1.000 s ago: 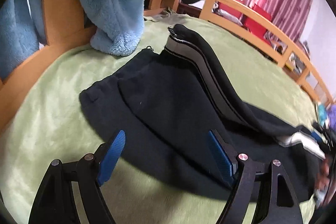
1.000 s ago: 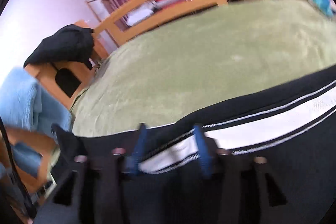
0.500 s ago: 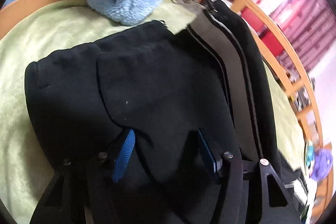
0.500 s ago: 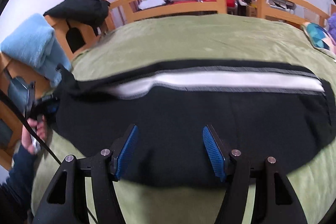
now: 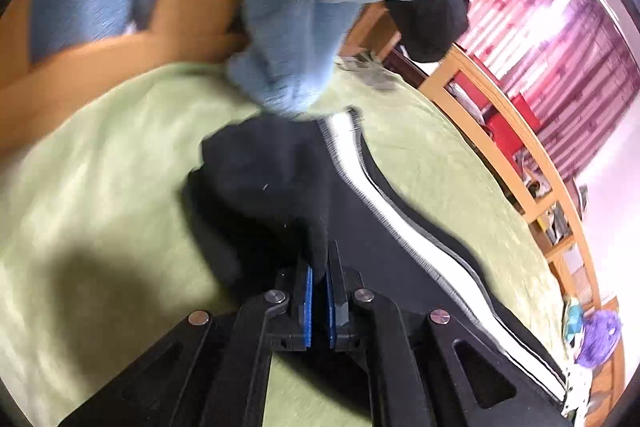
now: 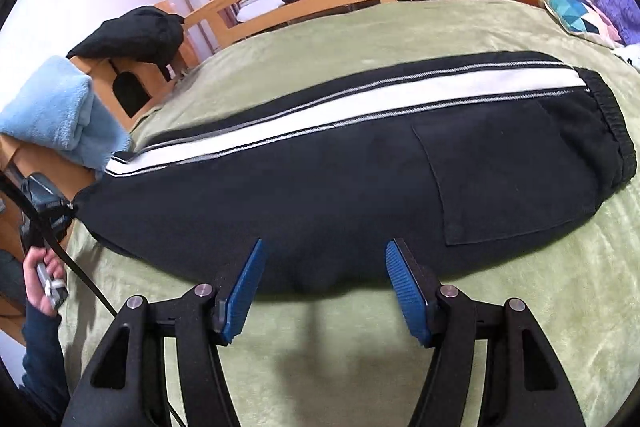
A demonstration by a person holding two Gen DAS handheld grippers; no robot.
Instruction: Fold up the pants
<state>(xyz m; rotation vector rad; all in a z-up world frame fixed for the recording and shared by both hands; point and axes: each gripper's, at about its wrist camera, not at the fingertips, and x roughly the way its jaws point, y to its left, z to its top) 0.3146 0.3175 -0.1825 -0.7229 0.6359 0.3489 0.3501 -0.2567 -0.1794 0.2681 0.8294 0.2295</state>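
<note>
1. The left tongs (image 5: 319,301) are clenched on a fold of the black pants (image 5: 280,179); the cloth rises from between the blue pads (image 5: 307,311) and is pulled up off the bed (image 5: 100,187) just ahead of them.
2. Ahead and to the right of the left tongs, the white stripe (image 5: 400,223) of the pants runs away along the green bed cover.
3. Further ahead, a blue towel (image 5: 320,7) hangs from the wooden frame (image 5: 100,59), its lower end close to the leg end of the pants; the view is blurred there.
4. The right tongs (image 6: 326,291) are released, jaws wide apart, held over the near edge of the pants (image 6: 320,195) without touching them.
5. From the right tongs, the pants lie flat across the bed (image 6: 360,367), waistband (image 6: 612,131) to the right, leg end to the left, with a back pocket (image 6: 500,187) ahead and right and the stripe (image 6: 340,111) along the far side.
6. Far left of the right tongs, a hand (image 6: 42,279) grips the handle of the other gripper.
7. A patterned pillow (image 6: 576,15) lies far right at the bed's far edge.
8. No writing or brand can be read on anything.
</note>
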